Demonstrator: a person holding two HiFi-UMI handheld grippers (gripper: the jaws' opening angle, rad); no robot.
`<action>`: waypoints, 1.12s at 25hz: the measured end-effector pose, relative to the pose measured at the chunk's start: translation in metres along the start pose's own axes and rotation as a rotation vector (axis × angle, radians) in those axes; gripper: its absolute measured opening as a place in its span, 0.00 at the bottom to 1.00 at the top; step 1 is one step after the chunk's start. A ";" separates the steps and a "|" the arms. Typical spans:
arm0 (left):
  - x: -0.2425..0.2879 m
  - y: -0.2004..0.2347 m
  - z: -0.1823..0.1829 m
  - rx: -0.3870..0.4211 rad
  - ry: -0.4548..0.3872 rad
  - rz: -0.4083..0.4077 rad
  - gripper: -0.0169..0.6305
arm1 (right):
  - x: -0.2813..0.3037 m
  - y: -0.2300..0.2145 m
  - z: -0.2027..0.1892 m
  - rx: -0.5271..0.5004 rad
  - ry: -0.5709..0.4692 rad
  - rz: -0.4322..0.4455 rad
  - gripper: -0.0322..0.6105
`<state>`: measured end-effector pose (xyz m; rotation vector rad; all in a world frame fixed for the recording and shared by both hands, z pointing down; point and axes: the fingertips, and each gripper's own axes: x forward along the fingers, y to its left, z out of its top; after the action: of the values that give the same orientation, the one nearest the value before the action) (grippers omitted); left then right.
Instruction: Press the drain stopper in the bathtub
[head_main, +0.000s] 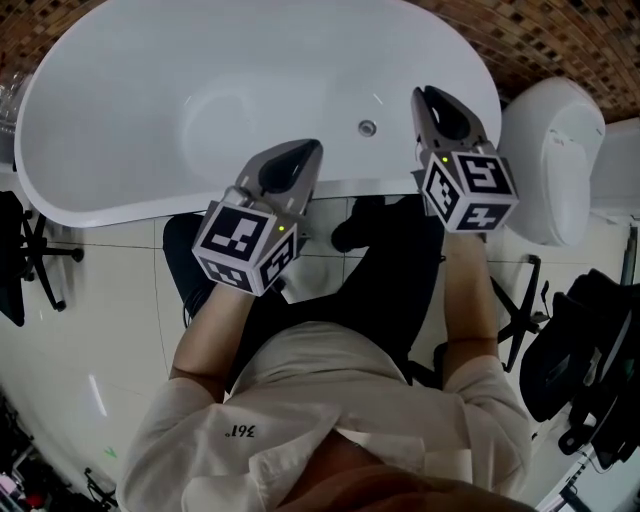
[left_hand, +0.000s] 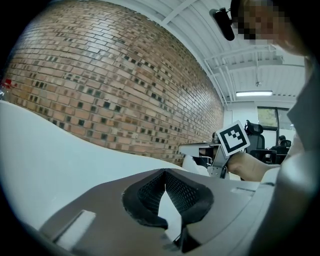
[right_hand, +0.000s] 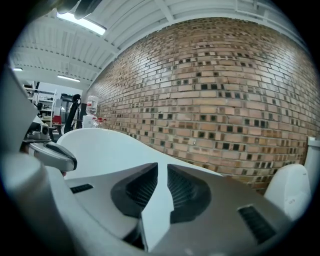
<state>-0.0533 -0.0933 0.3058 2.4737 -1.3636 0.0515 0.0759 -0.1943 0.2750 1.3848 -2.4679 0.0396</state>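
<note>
Evidently the person is standing at the near rim of the white bathtub (head_main: 120, 150), holding both tools level over its edge and not reaching down into the basin. The drain stopper (head_main: 367, 127) is sitting on the tub floor as a small round metal disc. In the head view it lies between the two tools and a little nearer the right one, with nothing touching it.

The left gripper (left_hand: 165, 174) is holding nothing. Its jaws are meeting at the tips, leaving only a wedge of daylight behind them through which the tub's white wall is showing. The right gripper (right_hand: 162, 170) is also gripping nothing, and its jaws are standing a narrow slit apart. Both cameras are looking across the tub toward the brick wall (right_hand: 225, 90), so neither tool is pointing down at the stopper. A white toilet (head_main: 555, 150) is standing just beside the tub on the right.

Pressing probably calls for blunt, closed tips. The right tool seems better placed for the push, though it would first need tilting downward.
</note>
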 end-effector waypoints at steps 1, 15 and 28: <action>0.002 0.002 -0.002 -0.001 0.003 0.004 0.04 | 0.003 -0.001 -0.001 -0.002 0.003 0.002 0.13; 0.030 0.020 -0.013 -0.020 0.031 0.006 0.04 | 0.047 -0.008 -0.016 -0.044 0.055 0.023 0.13; 0.042 0.046 -0.028 -0.052 0.059 0.030 0.04 | 0.099 0.000 -0.030 -0.063 0.097 0.059 0.13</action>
<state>-0.0649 -0.1427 0.3513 2.3902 -1.3598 0.0932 0.0356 -0.2708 0.3316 1.2540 -2.4083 0.0410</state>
